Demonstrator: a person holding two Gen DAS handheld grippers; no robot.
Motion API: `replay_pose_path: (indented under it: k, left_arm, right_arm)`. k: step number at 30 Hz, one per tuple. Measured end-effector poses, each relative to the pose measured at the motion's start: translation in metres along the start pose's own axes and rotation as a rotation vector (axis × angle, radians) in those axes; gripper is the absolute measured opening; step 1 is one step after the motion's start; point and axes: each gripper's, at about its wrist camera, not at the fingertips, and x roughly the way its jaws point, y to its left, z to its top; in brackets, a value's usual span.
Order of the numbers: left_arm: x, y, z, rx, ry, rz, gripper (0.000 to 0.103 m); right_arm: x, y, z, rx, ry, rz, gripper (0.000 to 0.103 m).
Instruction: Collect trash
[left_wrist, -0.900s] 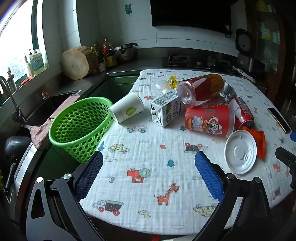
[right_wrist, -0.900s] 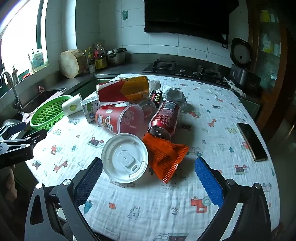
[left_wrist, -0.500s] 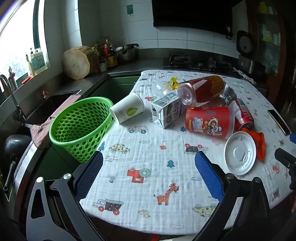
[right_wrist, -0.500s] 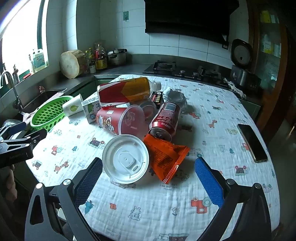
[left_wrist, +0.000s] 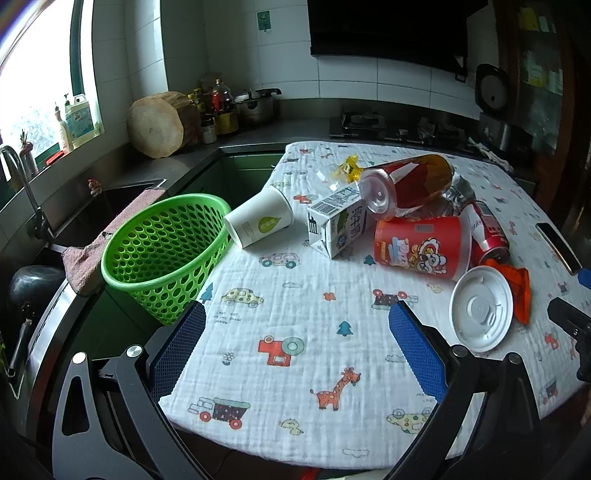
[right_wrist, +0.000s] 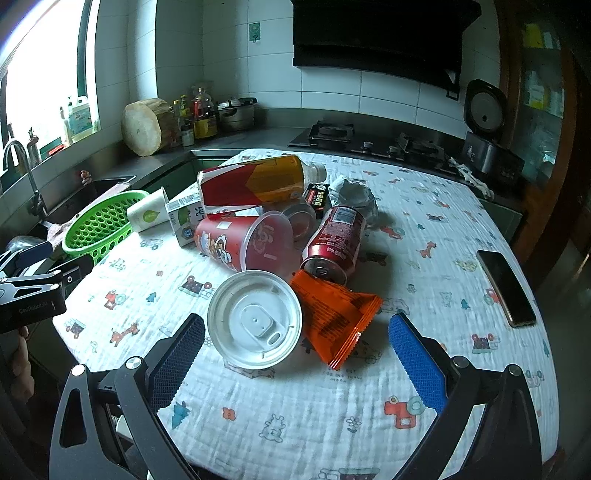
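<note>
Clearly, nothing is being carried yet: the collecting is only being set up. At the far left, the green basket (left_wrist: 166, 254) is being kept at the desk (left_wrist: 295, 332) edge, empty as far as can be seen. Just beside its rim a white paper cup (left_wrist: 260, 221) is lying on its side, then a milk carton (left_wrist: 338, 225), a red cup (left_wrist: 419, 245) under a bottle (left_wrist: 406, 184), and a can (right_wrist: 334, 243). Nearest the right gripper (right_wrist: 295, 354) a white lid (right_wrist: 255, 319) and an orange wrapper (right_wrist: 332, 317) are being overlooked. Both the left gripper (left_wrist: 295, 354) and the right are being held above the desk with fingers spread fully wide, gripping nothing. Next, one piece is probably to be straddled, pinched and dropped into the basket.
</note>
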Motion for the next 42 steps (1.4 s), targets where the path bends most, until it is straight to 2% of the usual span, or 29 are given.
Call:
replay_pose_path:
  k: [24, 42]
  left_arm:
    - [0.003, 0.004, 0.0, -0.009, 0.002, 0.002, 0.098]
    - [0.016, 0.002, 0.012, 0.024, 0.0, 0.004, 0.098]
  right_arm:
    - [0.005, 0.005, 0.003, -0.015, -0.001, 0.008, 0.097]
    - [0.021, -0.012, 0.018, -0.008, 0.02, 0.013, 0.096]
